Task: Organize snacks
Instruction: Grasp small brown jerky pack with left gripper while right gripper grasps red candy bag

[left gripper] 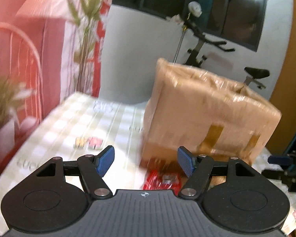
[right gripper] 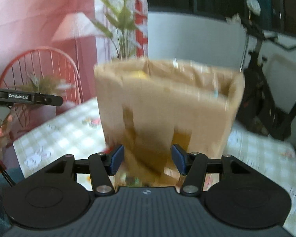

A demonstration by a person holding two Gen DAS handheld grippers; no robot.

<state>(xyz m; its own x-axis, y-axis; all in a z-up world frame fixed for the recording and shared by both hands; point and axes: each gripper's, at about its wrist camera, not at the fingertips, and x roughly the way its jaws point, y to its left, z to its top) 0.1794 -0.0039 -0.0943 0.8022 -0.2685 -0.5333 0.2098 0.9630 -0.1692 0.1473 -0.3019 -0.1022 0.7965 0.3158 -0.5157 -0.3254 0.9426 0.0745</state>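
Left gripper (left gripper: 146, 161) spread wide, empty, with a red snack packet (left gripper: 161, 179) just below and between the fingers, at the foot of the brown paper bag (left gripper: 207, 114). Right gripper (right gripper: 147, 160) likewise spread, pinching nothing, squared up close to the bag's front face. Best to drop the left fingers straight over the packet, close across its narrow width, lift clear of the checked tablecloth (left gripper: 69, 122). Two small snacks (left gripper: 88, 142) beyond the left fingertip. Frames blurred; contact uncertain.
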